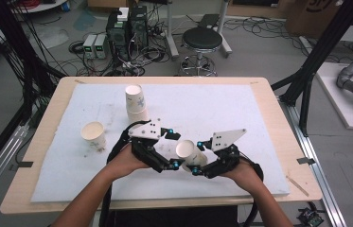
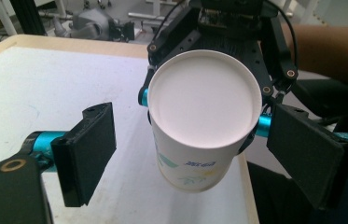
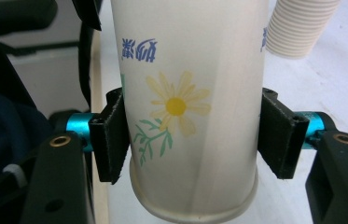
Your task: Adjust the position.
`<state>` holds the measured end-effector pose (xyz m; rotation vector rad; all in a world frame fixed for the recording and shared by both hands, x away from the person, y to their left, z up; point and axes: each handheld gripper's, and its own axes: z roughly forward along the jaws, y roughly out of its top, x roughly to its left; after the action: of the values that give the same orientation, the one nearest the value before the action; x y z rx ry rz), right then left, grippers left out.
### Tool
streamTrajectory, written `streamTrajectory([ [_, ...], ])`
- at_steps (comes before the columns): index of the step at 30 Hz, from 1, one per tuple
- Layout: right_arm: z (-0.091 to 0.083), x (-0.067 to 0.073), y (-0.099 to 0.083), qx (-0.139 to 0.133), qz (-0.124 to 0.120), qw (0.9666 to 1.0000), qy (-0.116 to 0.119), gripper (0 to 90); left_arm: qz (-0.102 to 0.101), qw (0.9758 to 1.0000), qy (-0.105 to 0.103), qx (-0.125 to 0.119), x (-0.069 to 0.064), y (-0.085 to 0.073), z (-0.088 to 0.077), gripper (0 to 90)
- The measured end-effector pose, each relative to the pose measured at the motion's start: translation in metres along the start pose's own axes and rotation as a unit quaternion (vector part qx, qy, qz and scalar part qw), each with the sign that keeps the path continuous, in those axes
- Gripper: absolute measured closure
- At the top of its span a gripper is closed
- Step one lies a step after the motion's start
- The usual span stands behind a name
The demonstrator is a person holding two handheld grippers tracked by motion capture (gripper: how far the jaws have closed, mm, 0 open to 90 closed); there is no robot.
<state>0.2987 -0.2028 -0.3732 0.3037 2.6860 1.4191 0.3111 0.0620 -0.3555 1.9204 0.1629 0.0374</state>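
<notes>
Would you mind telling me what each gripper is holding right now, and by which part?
The right gripper clamps a paper cup by its side wall, near the base. The left gripper is open, holding nothing.

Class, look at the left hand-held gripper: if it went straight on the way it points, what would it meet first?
Most likely the paper cup, which sits between the left hand-held gripper's open jaws, clamped by the right hand-held gripper; depth is unclear.
</notes>
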Motion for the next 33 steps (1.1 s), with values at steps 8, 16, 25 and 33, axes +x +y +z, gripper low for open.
streamTrajectory([
  [8,0.004,-0.001,0.009,0.052,-0.028,0.9983,0.001,34.9,0.012,0.9994,-0.008,0.032,0.000,0.002,0.005,16.0],
  [16,0.009,-0.001,0.015,0.092,-0.050,0.9945,0.005,35.0,0.014,0.9983,-0.021,0.054,0.001,0.004,0.008,16.9],
  [25,0.014,0.000,0.026,0.150,-0.071,0.9861,0.007,35.0,0.016,0.9961,-0.030,0.082,0.001,0.002,0.013,19.5],
  [33,0.017,0.000,0.032,0.178,-0.075,0.9810,0.016,35.0,0.011,0.9944,-0.032,0.100,0.002,0.000,0.017,21.5],
])
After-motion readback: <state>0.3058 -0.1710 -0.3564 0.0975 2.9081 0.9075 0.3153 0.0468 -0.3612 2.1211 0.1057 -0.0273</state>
